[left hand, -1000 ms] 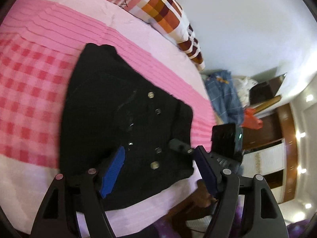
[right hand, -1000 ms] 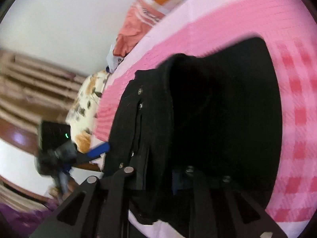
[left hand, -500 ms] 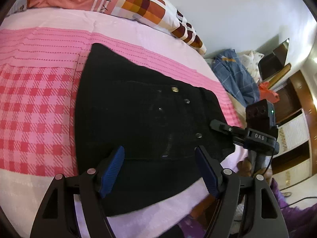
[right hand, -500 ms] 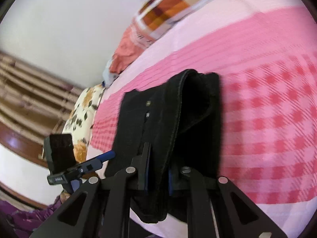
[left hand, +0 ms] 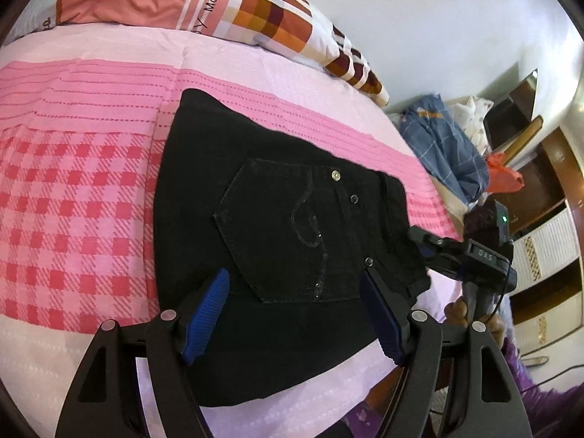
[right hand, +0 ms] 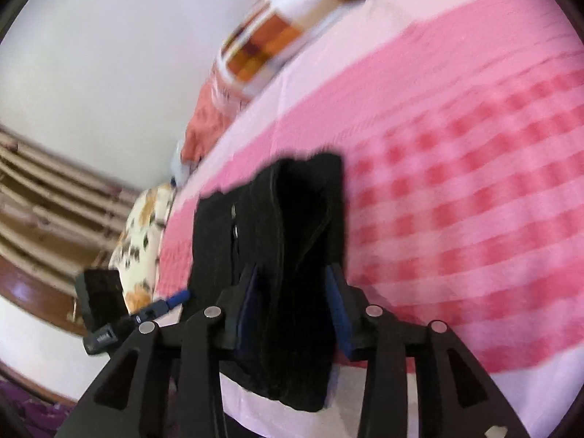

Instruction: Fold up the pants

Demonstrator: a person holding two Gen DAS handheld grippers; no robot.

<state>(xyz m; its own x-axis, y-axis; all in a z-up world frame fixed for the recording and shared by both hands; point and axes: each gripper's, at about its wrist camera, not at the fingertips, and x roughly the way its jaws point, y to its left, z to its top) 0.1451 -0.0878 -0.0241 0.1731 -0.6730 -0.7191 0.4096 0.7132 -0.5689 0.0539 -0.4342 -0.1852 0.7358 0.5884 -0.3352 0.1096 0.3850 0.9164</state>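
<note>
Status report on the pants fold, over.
Left gripper open, hovering over the black pants. Right gripper jaws opening, folded edge between them. Pants folded flat on the pink bedspread. Nothing in the way.

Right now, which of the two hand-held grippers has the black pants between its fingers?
The right hand-held gripper: folded black pants sit between its opening jaws. The left hand-held gripper hovers open above them, gripping nothing.

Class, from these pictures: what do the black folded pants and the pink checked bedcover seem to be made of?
Black folded pants: probably denim, matte; visible seams, stitched patch pocket, small metal rivets.
Pink checked bedcover: looks like woven cotton, matte; check pattern and ribbed stripes suggest so, fibre uncertain.
</note>
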